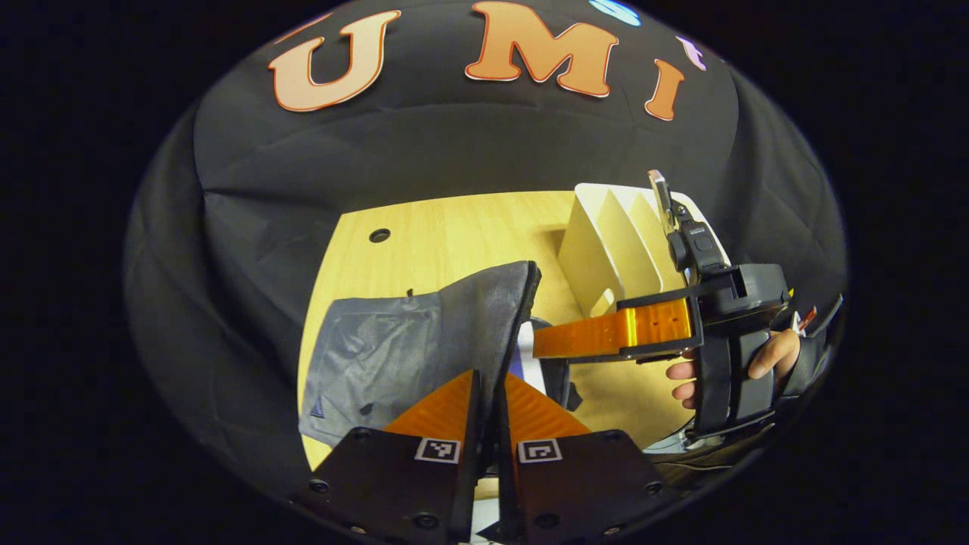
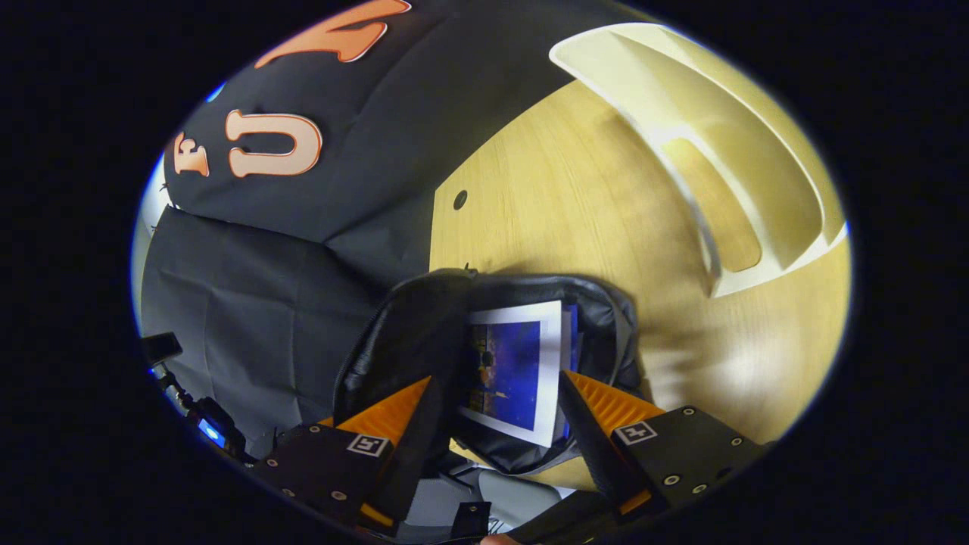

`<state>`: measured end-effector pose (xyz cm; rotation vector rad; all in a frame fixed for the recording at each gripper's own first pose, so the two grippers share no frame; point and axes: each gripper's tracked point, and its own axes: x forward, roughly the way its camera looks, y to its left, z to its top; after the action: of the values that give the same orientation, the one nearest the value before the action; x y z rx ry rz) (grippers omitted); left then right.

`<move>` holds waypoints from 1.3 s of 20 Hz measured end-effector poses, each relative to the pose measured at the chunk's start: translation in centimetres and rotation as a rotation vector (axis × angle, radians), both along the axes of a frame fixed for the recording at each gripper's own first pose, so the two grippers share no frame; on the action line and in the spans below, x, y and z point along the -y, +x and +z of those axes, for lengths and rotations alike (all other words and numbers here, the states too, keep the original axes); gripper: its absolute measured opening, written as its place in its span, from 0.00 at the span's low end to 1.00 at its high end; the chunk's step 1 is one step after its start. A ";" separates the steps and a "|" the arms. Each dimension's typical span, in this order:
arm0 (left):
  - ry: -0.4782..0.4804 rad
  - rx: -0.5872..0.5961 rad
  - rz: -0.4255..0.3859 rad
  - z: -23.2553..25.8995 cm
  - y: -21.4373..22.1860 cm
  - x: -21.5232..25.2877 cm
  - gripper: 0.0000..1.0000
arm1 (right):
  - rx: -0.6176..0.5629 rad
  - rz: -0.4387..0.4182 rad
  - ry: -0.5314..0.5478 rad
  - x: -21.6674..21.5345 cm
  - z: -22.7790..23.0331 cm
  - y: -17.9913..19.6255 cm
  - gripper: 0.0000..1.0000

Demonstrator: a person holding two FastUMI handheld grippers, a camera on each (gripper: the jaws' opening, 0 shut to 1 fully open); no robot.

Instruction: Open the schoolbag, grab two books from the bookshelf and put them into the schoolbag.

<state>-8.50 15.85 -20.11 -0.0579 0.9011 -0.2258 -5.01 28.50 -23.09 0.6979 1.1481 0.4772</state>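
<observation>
The grey schoolbag (image 1: pixel 394 344) lies on the wooden table (image 1: pixel 454 235). My left gripper (image 1: pixel 490 376) is shut on the raised flap at its zipper edge and holds the bag's mouth up. Inside the open schoolbag (image 2: pixel 598 318) sits a book (image 2: pixel 515 371) with a blue cover and white border; a sliver of that book (image 1: pixel 530 372) shows past the flap. My right gripper (image 2: pixel 496 382) is open, one finger on each side of the book, just above the opening. That right gripper (image 1: pixel 541 347), held by a hand (image 1: pixel 768 356), reaches in from the right. The white bookshelf (image 1: pixel 613 250) stands behind.
The bookshelf (image 2: pixel 719 151) has slanted dividers, and the slots I can see hold nothing. A round cable hole (image 1: pixel 379 235) sits in the table at the far left. Black cloth walls close in the table. Some gear with a blue light (image 2: pixel 204 428) stands off the table's edge.
</observation>
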 end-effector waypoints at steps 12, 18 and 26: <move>-0.079 0.151 -0.003 1.8 2.5 5.6 0.98 | 0.268 -0.100 -0.231 10.6 3.8 3.6 0.98; -0.069 0.313 0.028 5.5 6.0 8.2 0.98 | 0.467 -0.201 -0.410 17.8 8.5 6.6 0.98; -0.125 0.536 0.145 12.7 10.5 9.4 0.97 | 0.726 -0.364 -0.575 25.6 16.6 9.1 0.98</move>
<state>1.98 6.44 -7.39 -0.1699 0.3459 -0.1502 4.12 2.95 -6.50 0.1787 0.4108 0.0534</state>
